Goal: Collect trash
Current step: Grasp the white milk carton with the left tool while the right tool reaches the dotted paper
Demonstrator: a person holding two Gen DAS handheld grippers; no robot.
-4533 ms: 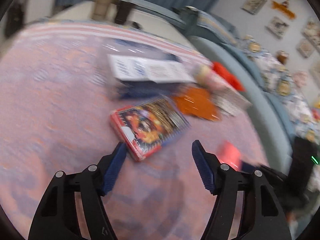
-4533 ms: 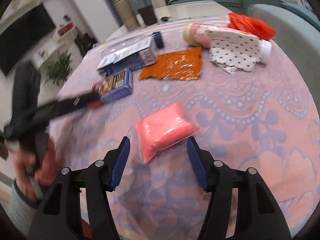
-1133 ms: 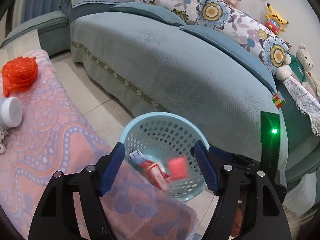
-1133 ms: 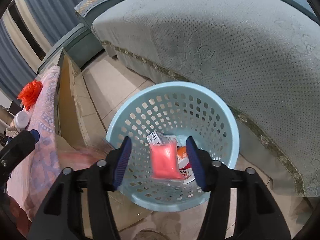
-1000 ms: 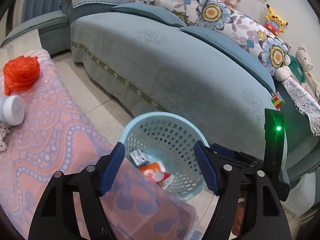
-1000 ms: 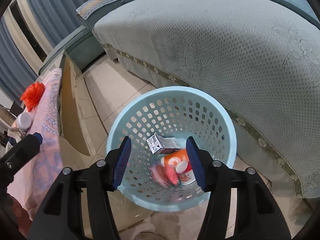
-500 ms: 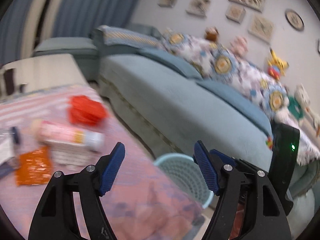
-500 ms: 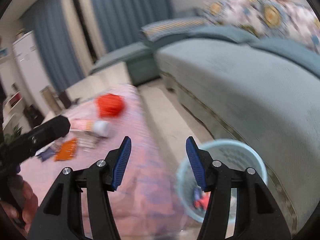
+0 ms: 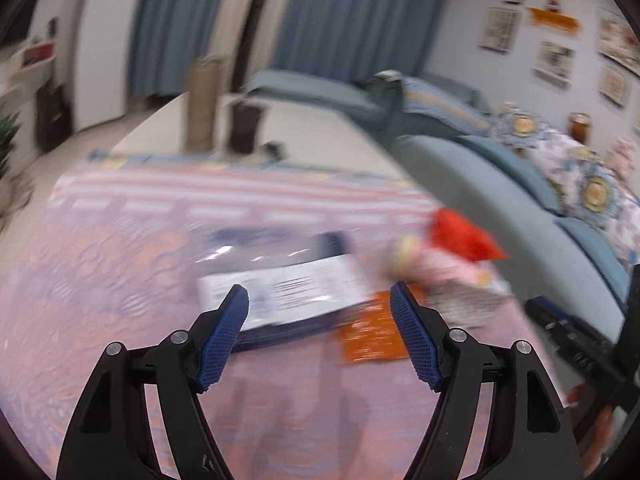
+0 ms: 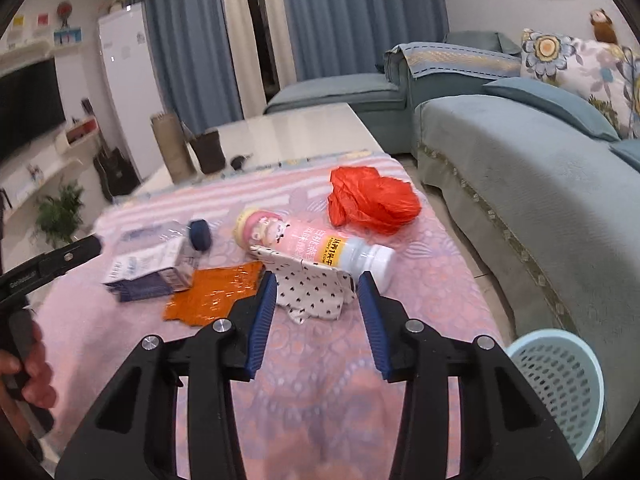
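Trash lies on the pink patterned table: a red plastic bag (image 10: 374, 200), a pink and white bottle (image 10: 316, 248) on its side, a dotted white wrapper (image 10: 316, 286), an orange foil packet (image 10: 218, 292) and a blue and white box (image 10: 154, 268). My right gripper (image 10: 316, 312) is open and empty just short of the dotted wrapper. My left gripper (image 9: 320, 332) is open and empty above the box (image 9: 280, 296), with the orange packet (image 9: 370, 336) by its right finger. The light blue basket (image 10: 558, 384) stands on the floor at the lower right.
A blue-green sofa (image 10: 532, 184) runs along the right of the table, with tiled floor between. A brown cup (image 10: 206, 152) and a tan cylinder (image 10: 172, 148) stand on the white tabletop behind. The left wrist view is blurred by motion.
Both grippers dropped their items into the basket, swung away from it and now face the table's trash again. Both stay open and empty.
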